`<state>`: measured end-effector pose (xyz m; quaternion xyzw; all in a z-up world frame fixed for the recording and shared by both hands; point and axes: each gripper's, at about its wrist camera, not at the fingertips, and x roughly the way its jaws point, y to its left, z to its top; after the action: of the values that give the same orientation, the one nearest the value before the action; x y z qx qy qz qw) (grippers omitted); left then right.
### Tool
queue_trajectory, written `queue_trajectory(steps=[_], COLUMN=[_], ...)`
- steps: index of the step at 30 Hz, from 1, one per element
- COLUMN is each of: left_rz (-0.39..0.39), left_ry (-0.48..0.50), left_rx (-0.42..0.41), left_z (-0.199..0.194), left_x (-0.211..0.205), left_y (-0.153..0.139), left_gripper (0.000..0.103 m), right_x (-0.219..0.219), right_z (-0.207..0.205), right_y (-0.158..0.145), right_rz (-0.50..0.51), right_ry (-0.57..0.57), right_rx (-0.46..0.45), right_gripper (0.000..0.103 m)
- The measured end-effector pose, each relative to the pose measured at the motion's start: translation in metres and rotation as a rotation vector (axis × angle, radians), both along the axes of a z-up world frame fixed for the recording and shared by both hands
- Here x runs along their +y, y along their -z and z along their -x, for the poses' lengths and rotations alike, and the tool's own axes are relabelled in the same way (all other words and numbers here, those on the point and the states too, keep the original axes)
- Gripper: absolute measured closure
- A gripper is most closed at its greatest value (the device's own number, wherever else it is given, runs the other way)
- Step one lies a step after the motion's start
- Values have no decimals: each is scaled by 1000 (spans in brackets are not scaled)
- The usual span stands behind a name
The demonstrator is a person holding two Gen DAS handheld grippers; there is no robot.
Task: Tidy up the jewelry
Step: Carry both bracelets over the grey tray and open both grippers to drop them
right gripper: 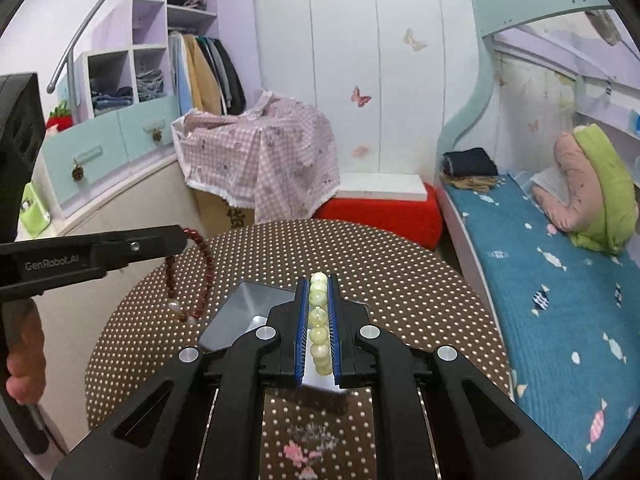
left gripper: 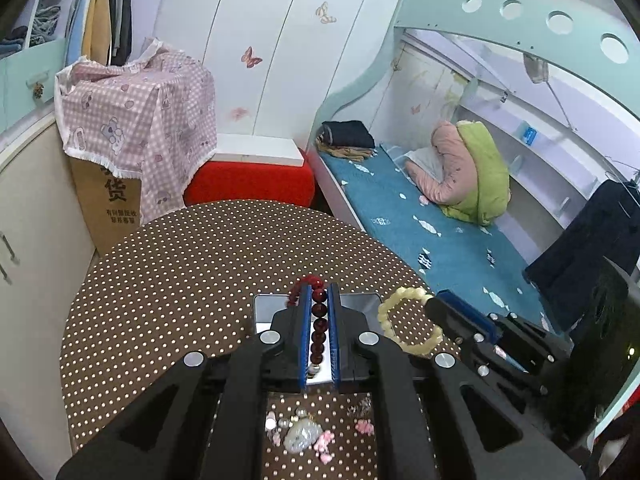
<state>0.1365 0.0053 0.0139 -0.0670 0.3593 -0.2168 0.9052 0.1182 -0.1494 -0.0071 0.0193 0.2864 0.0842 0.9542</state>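
Red beads (left gripper: 319,322) — apparently between fingers (left gripper: 305,332)

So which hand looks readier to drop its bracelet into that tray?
Probably the left: its gripper holds the red bracelet directly over the tray, while the right gripper with the pale bracelet sits towards its side.

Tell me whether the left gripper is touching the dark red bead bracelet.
Touching. The left wrist view shows the left gripper shut on the dark red bead bracelet, beads pinched between its blue pads.
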Motion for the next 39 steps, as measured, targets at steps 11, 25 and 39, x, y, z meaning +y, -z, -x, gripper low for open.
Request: queue_trajectory(steps=[11, 25, 39], left_rz=[-41, -139, -174], left_ry=[18, -71, -78], left_rx=[96, 103, 122], left_z=[-31, -22, -1], left_x=[-14, -2, 7], left_y=[37, 45, 49], left_gripper=[96, 37, 37], right_x=[1, -13, -17], right_z=[-35, -30, -4], right_y=[28, 32, 26], right_rz=[-27, -26, -24], right_ry=[-42, 28, 53], right_rx=[73, 99, 105], right_gripper=[93, 30, 30])
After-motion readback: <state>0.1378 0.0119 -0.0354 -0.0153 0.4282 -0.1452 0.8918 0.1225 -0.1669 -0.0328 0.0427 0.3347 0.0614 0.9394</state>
